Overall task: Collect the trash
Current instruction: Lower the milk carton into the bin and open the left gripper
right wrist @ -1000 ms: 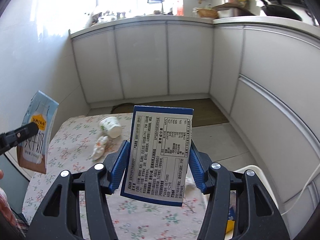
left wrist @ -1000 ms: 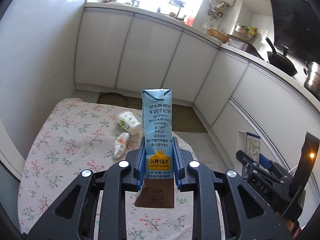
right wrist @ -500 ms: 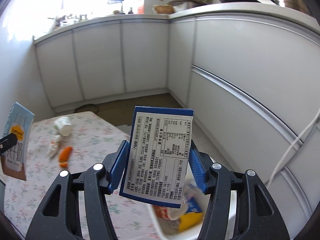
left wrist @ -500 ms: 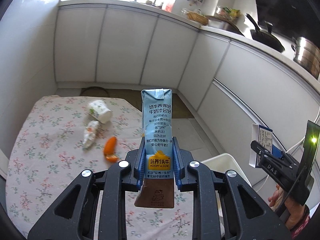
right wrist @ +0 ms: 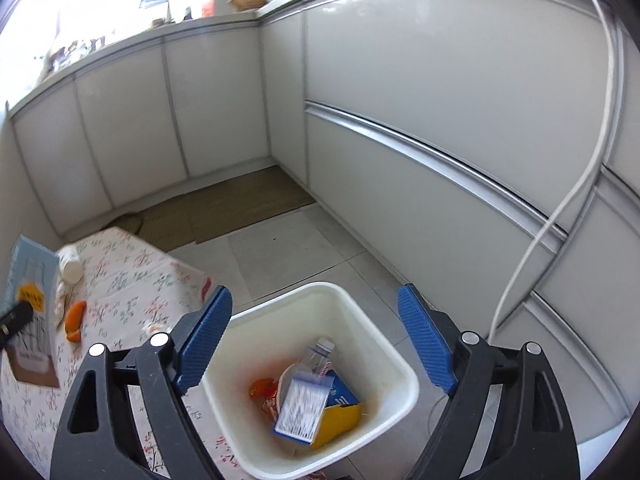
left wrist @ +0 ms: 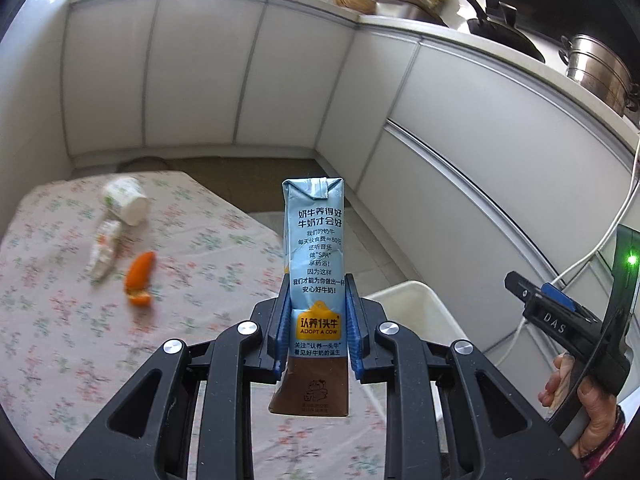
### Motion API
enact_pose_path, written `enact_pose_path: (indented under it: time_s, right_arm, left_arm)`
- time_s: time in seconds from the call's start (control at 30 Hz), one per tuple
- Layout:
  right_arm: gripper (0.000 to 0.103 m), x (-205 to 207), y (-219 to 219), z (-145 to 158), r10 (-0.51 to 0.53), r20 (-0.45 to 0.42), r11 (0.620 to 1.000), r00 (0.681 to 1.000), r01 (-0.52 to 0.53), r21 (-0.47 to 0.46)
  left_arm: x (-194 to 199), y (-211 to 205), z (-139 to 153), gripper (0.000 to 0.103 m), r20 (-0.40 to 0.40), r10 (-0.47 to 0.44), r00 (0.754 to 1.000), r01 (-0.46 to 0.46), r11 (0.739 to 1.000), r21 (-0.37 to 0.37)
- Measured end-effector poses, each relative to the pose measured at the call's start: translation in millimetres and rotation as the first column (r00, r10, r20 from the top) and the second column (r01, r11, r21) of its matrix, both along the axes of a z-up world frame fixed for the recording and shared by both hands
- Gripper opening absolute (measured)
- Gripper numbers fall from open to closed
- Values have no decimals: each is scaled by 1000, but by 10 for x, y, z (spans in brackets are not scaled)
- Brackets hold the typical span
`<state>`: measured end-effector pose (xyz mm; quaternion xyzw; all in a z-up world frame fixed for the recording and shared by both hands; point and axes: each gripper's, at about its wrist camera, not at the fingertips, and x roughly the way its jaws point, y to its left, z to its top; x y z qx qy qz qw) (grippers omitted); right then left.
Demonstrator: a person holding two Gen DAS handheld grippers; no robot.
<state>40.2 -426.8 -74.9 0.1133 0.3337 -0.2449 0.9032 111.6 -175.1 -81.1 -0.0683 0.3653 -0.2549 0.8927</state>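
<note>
Over the white plastic bin (right wrist: 404, 364), the right gripper (right wrist: 316, 340) is hanging wide open and empty, while the left gripper (left wrist: 316, 320) is squeezing the tall blue milk carton (left wrist: 314, 264) upright, beside the bin.

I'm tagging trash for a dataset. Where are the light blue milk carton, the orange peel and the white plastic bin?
light blue milk carton (left wrist: 316, 240), left wrist view, printed front face.
orange peel (left wrist: 139, 278), left wrist view, middle of the curved piece.
white plastic bin (right wrist: 380, 334), right wrist view, inner right wall.
</note>
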Motion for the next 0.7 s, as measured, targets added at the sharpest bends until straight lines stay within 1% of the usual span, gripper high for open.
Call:
enact_pose_path:
  time_s: [0.07,0.2,0.37,0.6,0.7]
  right_arm:
    - [84,-45,-101,-2,-30,8,999,1000,29,12]
    - [84,-137,-283,-14,-88,15,996,996,87,26]
    - [86,-263,-453,-8,-147,17,989,989,146,17]
    - [87,-314,-565,-51,-192,0,981,981,192,26]
    - [87,-332,-592,-59,-209,-2,978,978,209,22]
  left_arm:
    - [9,-140,-46,23,-19,-23,1000,23,1000,-8]
    - [-1,-421,-69,23,-24,-72,997,72,997,3]
    - [25,-730,-51,23,-33,-129,991,129,992,-8]
    - [49,-1172,-66,23,-37,-212,977,212,977,7]
    - [81,-1324,-92,23,-52,-246,968,247,969,6]
